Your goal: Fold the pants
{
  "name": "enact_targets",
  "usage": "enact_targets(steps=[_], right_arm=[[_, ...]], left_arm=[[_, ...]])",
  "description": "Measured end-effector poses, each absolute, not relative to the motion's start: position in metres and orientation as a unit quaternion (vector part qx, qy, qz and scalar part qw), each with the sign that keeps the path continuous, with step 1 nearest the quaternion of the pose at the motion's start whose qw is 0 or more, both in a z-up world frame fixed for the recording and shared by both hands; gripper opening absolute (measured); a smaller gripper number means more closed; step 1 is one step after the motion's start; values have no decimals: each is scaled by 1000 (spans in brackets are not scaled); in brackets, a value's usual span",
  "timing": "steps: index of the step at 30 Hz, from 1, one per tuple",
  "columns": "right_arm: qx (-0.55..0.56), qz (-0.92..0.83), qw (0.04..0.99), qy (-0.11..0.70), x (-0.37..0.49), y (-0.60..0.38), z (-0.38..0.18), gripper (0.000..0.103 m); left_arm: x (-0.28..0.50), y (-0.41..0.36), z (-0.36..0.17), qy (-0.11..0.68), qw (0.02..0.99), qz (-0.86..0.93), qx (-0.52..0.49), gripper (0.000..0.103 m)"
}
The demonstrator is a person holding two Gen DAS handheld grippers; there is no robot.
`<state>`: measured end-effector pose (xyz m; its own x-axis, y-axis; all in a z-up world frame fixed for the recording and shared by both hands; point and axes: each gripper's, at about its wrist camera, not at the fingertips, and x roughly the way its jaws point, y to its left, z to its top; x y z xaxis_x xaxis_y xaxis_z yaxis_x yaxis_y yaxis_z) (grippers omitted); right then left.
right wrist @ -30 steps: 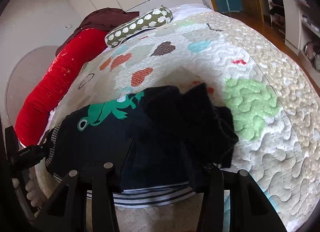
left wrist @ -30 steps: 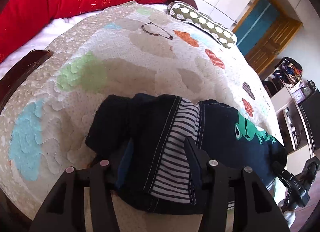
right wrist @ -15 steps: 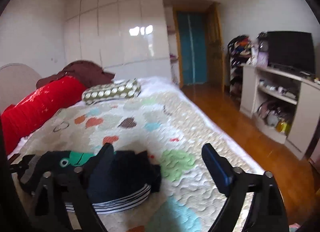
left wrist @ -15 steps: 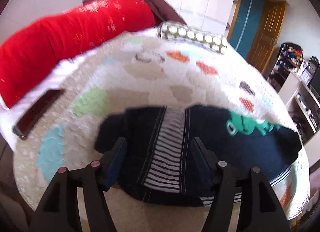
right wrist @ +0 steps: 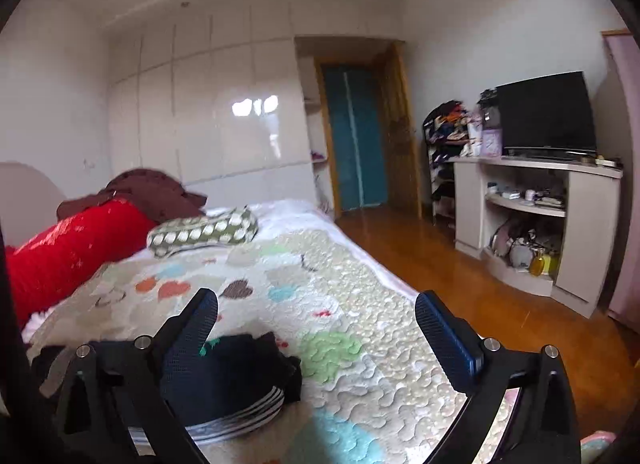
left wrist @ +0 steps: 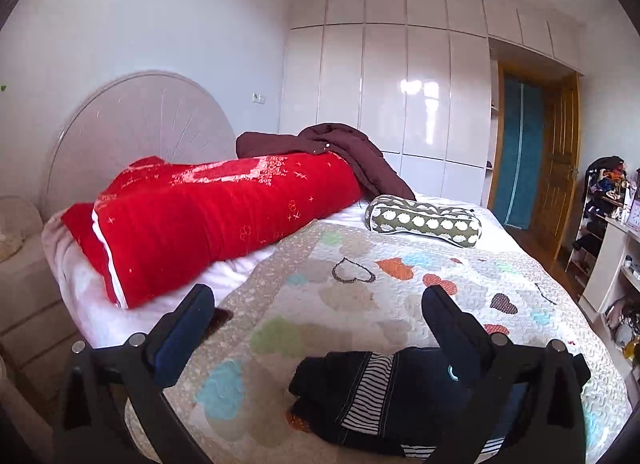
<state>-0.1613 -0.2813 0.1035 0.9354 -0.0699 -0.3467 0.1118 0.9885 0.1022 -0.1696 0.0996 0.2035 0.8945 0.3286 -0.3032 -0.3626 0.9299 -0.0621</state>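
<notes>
The dark navy pants [left wrist: 392, 396] lie folded in a compact bundle on the quilted bedspread [left wrist: 360, 296], striped lining showing. They also show in the right wrist view [right wrist: 236, 380], low and left. My left gripper [left wrist: 320, 304] is open and empty, raised above and behind the bundle. My right gripper [right wrist: 316, 312] is open and empty, lifted above the quilt to the right of the bundle; its left finger overlaps the pants in the view.
A red bolster [left wrist: 216, 216] and a brown garment [left wrist: 344, 148] lie at the head of the bed, with a green dotted pillow [left wrist: 424, 220] beside them. Right of the bed are wooden floor [right wrist: 460, 264], a TV cabinet [right wrist: 552, 220] and a shelf rack.
Both grippers have opened wide, let go of the pants and lifted up and back. The folded bundle stays on the quilt.
</notes>
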Motion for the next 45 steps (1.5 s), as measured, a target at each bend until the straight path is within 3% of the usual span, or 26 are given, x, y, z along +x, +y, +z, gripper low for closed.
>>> enact_targets(steps=[3,13,18,34,45], right_arm=[[90,-10,970,227,-148,-286,93,92],[191,-17,940,281,-143,-316,53,92],[199,-15,924,325,-132,-322,32,92],[220,17,916,336,-122,-338,12,92],[214,63,914,340,-105,-324,9,92]], left_arm=[[-164,94,204,168,970,167,-49,103],[-134,58,163,255,958,127,25,103],[-113,38,147,292,951,94,42,91],[-56,-27,126,344,932,41,104,88],[46,-123,113,446,880,-153,61,88]])
